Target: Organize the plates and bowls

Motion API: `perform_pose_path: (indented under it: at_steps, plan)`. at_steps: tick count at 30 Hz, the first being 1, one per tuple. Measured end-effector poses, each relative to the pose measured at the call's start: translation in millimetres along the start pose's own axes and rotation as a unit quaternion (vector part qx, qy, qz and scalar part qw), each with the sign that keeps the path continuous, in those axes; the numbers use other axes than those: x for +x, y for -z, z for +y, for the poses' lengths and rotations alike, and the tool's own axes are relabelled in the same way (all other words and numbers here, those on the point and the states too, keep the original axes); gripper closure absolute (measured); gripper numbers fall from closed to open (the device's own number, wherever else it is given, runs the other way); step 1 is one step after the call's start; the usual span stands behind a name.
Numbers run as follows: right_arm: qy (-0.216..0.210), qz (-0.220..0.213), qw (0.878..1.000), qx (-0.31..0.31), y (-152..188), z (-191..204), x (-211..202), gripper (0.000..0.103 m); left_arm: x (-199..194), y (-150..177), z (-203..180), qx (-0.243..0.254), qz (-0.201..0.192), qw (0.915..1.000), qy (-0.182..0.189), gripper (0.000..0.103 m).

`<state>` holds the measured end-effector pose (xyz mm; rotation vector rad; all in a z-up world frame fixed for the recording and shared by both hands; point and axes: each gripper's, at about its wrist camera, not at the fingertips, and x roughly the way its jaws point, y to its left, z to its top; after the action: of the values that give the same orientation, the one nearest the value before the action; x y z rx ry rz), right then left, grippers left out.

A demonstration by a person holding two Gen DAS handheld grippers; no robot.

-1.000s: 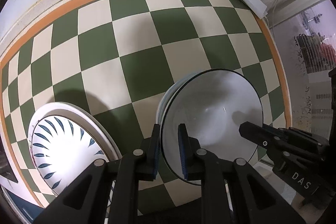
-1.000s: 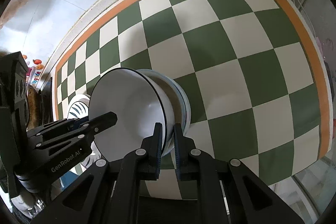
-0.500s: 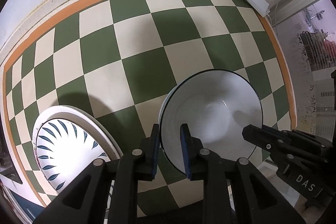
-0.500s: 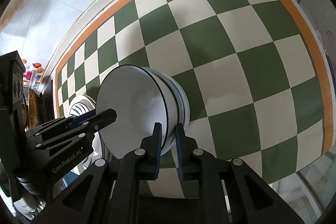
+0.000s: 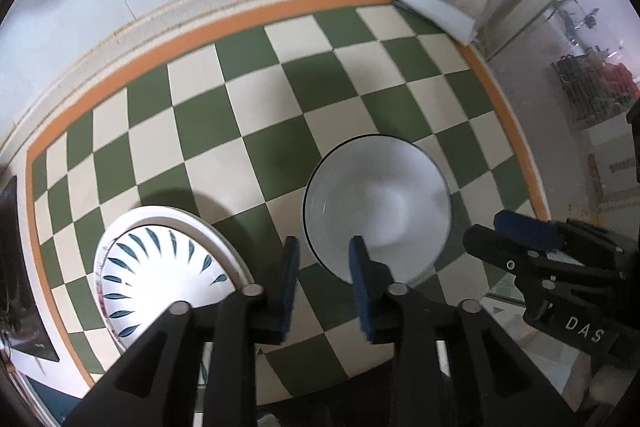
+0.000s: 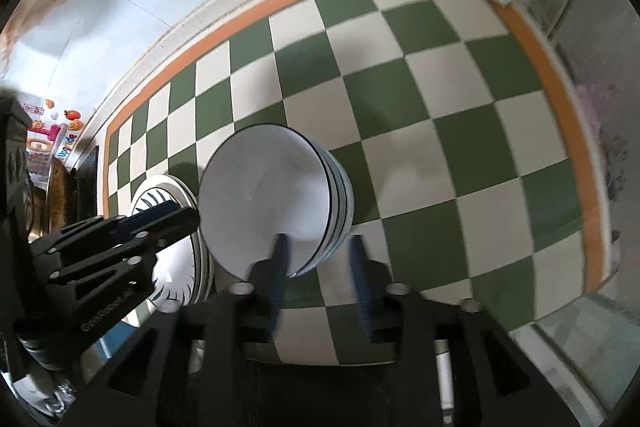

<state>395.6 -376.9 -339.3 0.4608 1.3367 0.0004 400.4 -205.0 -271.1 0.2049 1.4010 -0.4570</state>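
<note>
So both grippers sit with jaws spread and empty: the left gripper (image 5: 324,267) straddles the near rim of the white bowl (image 5: 378,215), the right gripper (image 6: 318,259) does the same from its side. That bowl (image 6: 264,203) sits nested on the bowl stack (image 6: 342,199), mid-frame on the checkered mat (image 5: 208,131), so this looks like the release step. Next move is probably backing off clean. Watch the patterned plate (image 5: 160,267) at lower left, just beside the stack.

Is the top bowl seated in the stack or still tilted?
Seated. The top bowl sits level in the stack, rims nested beneath it. Both tongs, left and right, are open around its rim, not pinching.
</note>
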Motion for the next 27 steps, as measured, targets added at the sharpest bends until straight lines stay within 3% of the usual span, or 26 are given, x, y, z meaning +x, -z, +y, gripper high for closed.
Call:
perform_pose_path:
  at_steps: [3,5,6,12,20,27]
  plan:
    - [0.011,-0.02,1.0,-0.009,10,4,-21,0.049,-18,6,-1,0.007,-0.015,0.9998,0.009,0.066]
    - [0.011,-0.03,0.999,-0.012,16,8,-33,0.037,-27,8,-2,0.009,-0.021,0.9996,0.017,0.048]
    - [0.009,-0.035,0.999,-0.014,19,9,-40,0.031,-32,9,-3,0.01,-0.025,0.9994,0.02,0.031]
    - [0.022,-0.057,0.998,-0.023,33,16,-70,0.013,-53,14,0,0.01,-0.046,0.9985,0.028,0.012]
    - [0.026,-0.09,0.995,-0.027,43,20,-103,0.007,-83,17,-3,0.015,-0.081,0.9957,0.043,0.01]
    - [0.026,-0.119,0.992,-0.031,46,22,-125,0.004,-96,16,-2,0.011,-0.087,0.9945,0.058,0.005]
